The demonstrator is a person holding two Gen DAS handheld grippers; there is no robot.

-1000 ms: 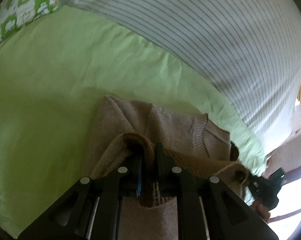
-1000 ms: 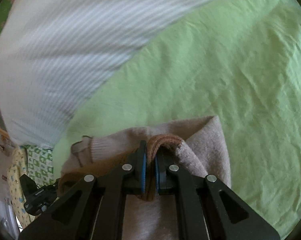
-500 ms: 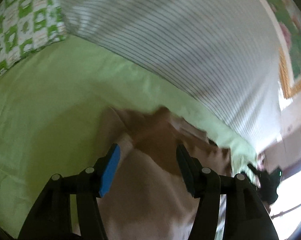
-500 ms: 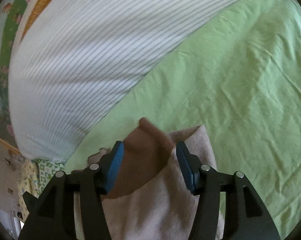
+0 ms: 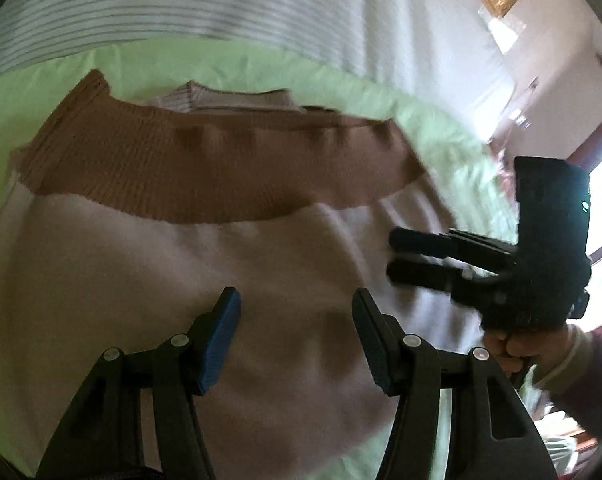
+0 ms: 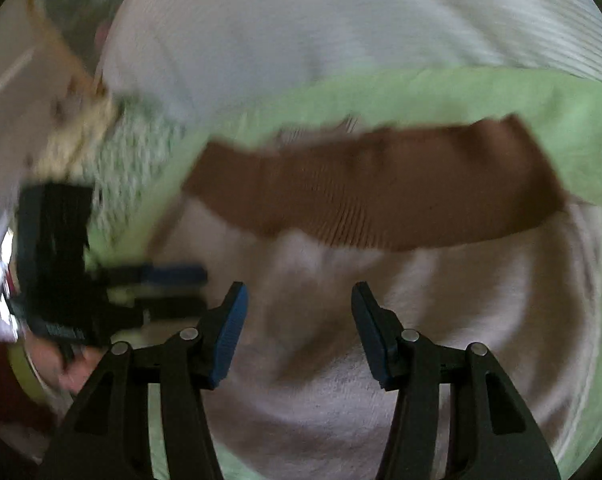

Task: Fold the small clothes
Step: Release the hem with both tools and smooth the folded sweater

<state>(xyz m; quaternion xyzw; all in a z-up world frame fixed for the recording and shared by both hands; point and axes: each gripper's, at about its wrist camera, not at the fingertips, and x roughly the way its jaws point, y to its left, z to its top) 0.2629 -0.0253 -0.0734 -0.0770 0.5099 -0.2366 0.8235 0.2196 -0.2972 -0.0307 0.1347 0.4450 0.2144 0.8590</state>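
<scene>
**Sweater released, both grippers raised**

Since the earlier frames, the brown ribbed hem (image 5: pixel 221 168) has been released and laid across the folded pink sweater (image 5: pixel 181 280) on the green bedsheet (image 5: pixel 441 128). Left gripper (image 5: pixel 297 340) is held wide open and empty above the sweater. Right gripper (image 6: pixel 299 332) is likewise spread and empty. A striped white duvet (image 5: pixel 261 4) is seen beyond the sweater.
</scene>
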